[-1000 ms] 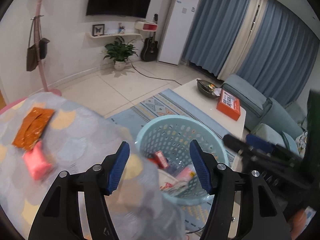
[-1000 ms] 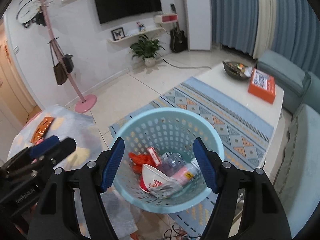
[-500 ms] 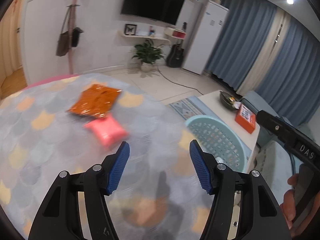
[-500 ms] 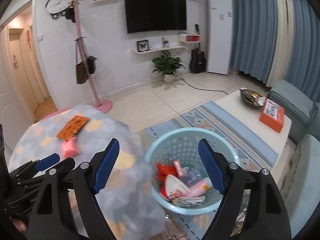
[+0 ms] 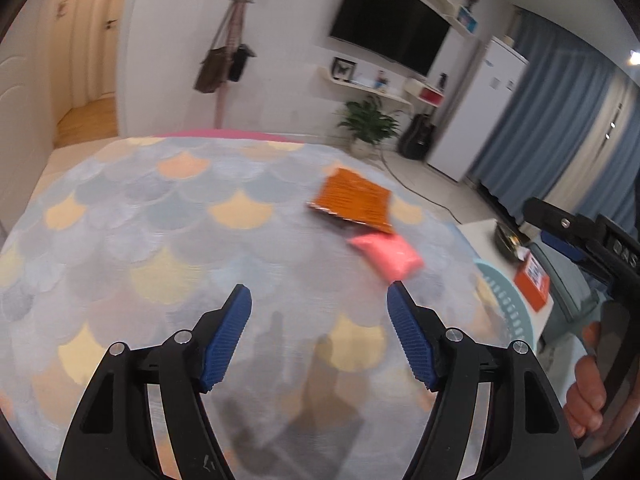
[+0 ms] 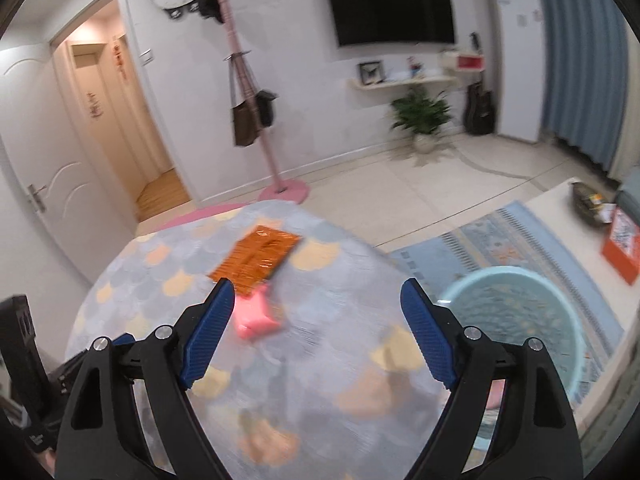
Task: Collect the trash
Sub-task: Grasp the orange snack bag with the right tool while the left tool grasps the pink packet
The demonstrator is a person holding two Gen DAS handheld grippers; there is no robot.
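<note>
A round surface (image 5: 160, 240) covered by a cloth in a scale pattern of grey, blue and peach is seen from both wrist views. Two pieces of trash lie on it toward its far right part: an orange foil packet (image 5: 352, 201) and, just beside it on the nearer side, a pink packet (image 5: 386, 255); whether they touch cannot be told through the blur. In the right wrist view the same orange foil packet (image 6: 258, 258) and pink packet (image 6: 254, 316) are seen left of centre. The rest of the cloth is bare, so wide room is left in front of both tools. The left gripper (image 5: 319, 300) is held over the near middle of the surface, its blue fingers (image 5: 228, 340) opening with nothing between them. The right gripper (image 6: 317, 294) is held over the right part of the surface, its fingers (image 6: 208, 336) opening wide and gripping nothing; the pink packet is seen just past the left fingertip. Beyond the right edge of the surface a light blue basket (image 6: 560, 292) stands on a patterned rug (image 6: 500, 240); its contents are too blurred to tell. A pink coat stand (image 6: 240, 80) with bags, a wall television (image 6: 390, 6), a potted plant (image 6: 420, 116) and blue curtains (image 6: 580, 60) are seen behind.
</note>
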